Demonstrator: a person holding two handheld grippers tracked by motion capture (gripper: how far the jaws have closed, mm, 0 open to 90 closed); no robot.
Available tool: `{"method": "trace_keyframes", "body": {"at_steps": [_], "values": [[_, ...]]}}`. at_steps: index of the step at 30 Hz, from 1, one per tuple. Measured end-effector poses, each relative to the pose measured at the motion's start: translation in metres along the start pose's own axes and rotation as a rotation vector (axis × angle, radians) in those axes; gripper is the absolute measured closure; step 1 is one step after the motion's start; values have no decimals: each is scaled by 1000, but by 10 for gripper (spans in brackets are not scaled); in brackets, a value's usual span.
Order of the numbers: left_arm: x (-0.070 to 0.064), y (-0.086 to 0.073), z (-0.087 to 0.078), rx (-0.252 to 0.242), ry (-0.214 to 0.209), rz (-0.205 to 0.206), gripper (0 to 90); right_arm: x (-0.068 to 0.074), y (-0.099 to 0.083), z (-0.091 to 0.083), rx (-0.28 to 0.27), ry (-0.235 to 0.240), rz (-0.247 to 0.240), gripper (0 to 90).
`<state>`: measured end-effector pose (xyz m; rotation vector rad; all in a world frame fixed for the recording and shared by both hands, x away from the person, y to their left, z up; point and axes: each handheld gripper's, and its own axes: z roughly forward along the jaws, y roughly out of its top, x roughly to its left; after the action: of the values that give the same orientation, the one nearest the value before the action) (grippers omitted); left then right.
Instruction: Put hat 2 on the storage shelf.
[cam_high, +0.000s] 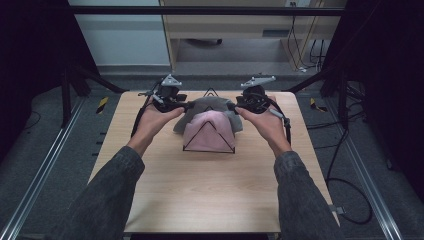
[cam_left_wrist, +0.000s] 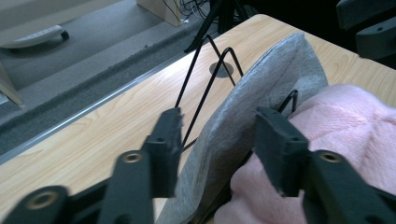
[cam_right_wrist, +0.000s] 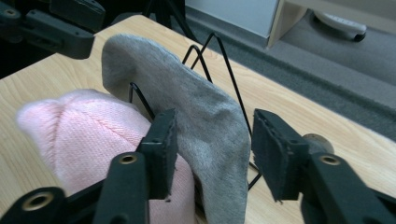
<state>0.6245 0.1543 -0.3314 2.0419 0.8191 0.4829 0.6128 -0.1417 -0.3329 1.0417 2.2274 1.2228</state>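
A black wire rack (cam_high: 211, 92) with triangular loops stands at the far middle of the wooden table (cam_high: 200, 190). A pink knitted cloth (cam_high: 209, 131) hangs over its near loops, and a grey cloth (cam_high: 210, 105) hangs over a loop behind it. My left gripper (cam_high: 188, 106) is at the grey cloth's left end and my right gripper (cam_high: 232, 106) at its right end. In the left gripper view the left gripper (cam_left_wrist: 218, 116) is open astride the grey cloth (cam_left_wrist: 233, 121), with the pink cloth (cam_left_wrist: 345, 126) beside it. The right gripper (cam_right_wrist: 215, 119) is open astride the grey cloth (cam_right_wrist: 205, 116), next to the pink cloth (cam_right_wrist: 88, 135).
Bare wire loops (cam_left_wrist: 210, 65) rise behind the grey cloth, near the table's far edge. A round grommet (cam_left_wrist: 221, 69) sits in the tabletop under them. Beyond the table lie grey floor, tripod legs (cam_high: 80, 80) and cables (cam_high: 350, 150).
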Motion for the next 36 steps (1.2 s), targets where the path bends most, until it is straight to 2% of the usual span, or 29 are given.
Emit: {"method": "trace_keyframes", "body": {"at_steps": [3,7,10,12,18,23,27,32,34,36], "values": [[-2,-1,-9,-10,1,-7,363,1,1,-7,-22,-5,8,410],[-5,-4,-20,-18,0,2,259,2,0,-16,-49,-13,29,330],[-6,-9,-28,-30,0,-7,191,0,-3,-21,-54,-19,33,282],[-7,-14,-32,-35,-5,-7,164,0,-7,-25,-60,-25,41,248],[-12,-33,-42,-8,-9,8,107,-5,-25,-43,-58,-45,68,185],[-19,-59,-55,29,2,40,70,-5,-46,-62,-57,-58,72,149],[-23,-83,-64,60,6,66,57,-2,-68,-71,-28,-70,65,131],[-24,-119,-66,101,-9,38,57,-2,-98,-76,0,-78,78,123],[-25,-133,-64,118,-30,19,57,-2,-110,-76,5,-72,94,122],[-27,-147,-60,159,-33,15,58,-2,-123,-73,23,-66,109,117]]}}
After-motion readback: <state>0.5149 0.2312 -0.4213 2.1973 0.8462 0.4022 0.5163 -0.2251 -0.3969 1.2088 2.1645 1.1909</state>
